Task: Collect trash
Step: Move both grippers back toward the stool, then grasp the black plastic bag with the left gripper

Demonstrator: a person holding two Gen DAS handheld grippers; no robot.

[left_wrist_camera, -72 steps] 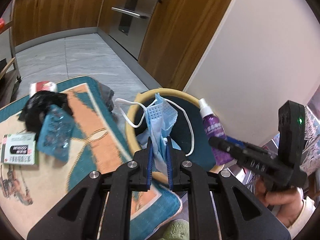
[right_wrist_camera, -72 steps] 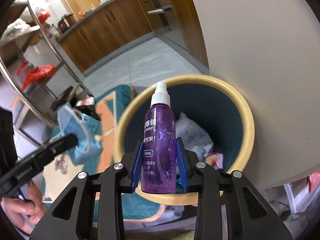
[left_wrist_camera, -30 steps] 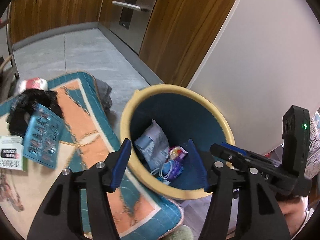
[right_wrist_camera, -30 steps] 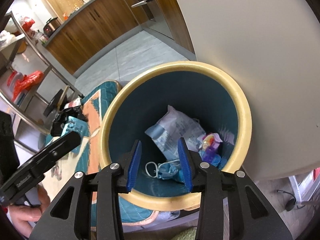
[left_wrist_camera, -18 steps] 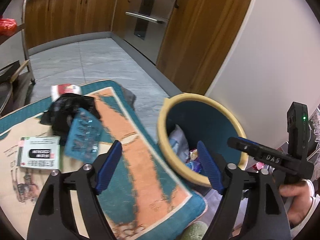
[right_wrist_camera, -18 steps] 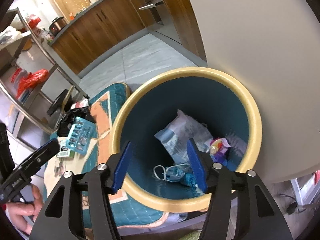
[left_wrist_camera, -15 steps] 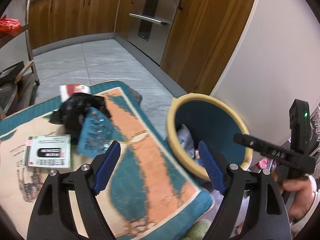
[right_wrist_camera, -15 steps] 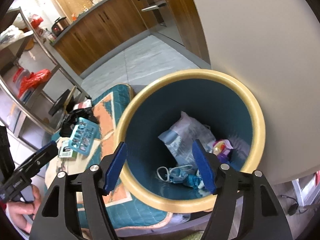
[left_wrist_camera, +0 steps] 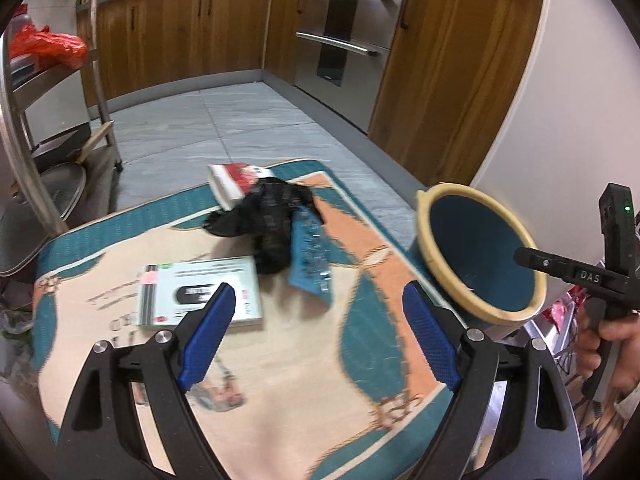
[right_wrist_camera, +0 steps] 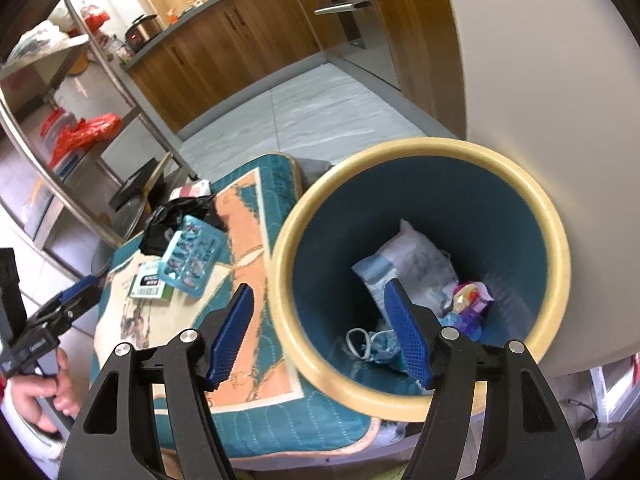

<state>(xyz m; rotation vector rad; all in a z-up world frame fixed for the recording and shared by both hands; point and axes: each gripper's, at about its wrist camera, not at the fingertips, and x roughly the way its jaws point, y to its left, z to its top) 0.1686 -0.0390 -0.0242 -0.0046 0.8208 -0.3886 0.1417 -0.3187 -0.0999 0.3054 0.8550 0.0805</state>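
Observation:
A teal bin with a cream rim (right_wrist_camera: 552, 232) (left_wrist_camera: 436, 256) stands right of a patterned mat (left_wrist_camera: 280, 380). Inside it lie a blue face mask (right_wrist_camera: 380, 346), a purple spray bottle (right_wrist_camera: 470, 308) and a pale plastic packet (right_wrist_camera: 408, 264). On the mat lie a white box (left_wrist_camera: 200, 294), a teal blister pack (left_wrist_camera: 310, 254), a black bag (left_wrist_camera: 268, 220) and a red-white packet (left_wrist_camera: 234, 176). My left gripper (left_wrist_camera: 316, 340) is open and empty above the mat, near the white box. My right gripper (right_wrist_camera: 320, 332) is open and empty over the bin's near rim.
Wooden kitchen cabinets (left_wrist_camera: 192, 32) and a steel oven front (left_wrist_camera: 344, 36) line the far side of a grey tiled floor (left_wrist_camera: 224, 120). A metal shelf rack (left_wrist_camera: 24, 120) with a red bag (left_wrist_camera: 48, 46) stands left of the mat. A white wall (right_wrist_camera: 552, 60) rises behind the bin.
Both grippers let go of the mask and the bottle, which now lie in the bin. Both opened wide. The left gripper swung left, away from the bin, over the mat.

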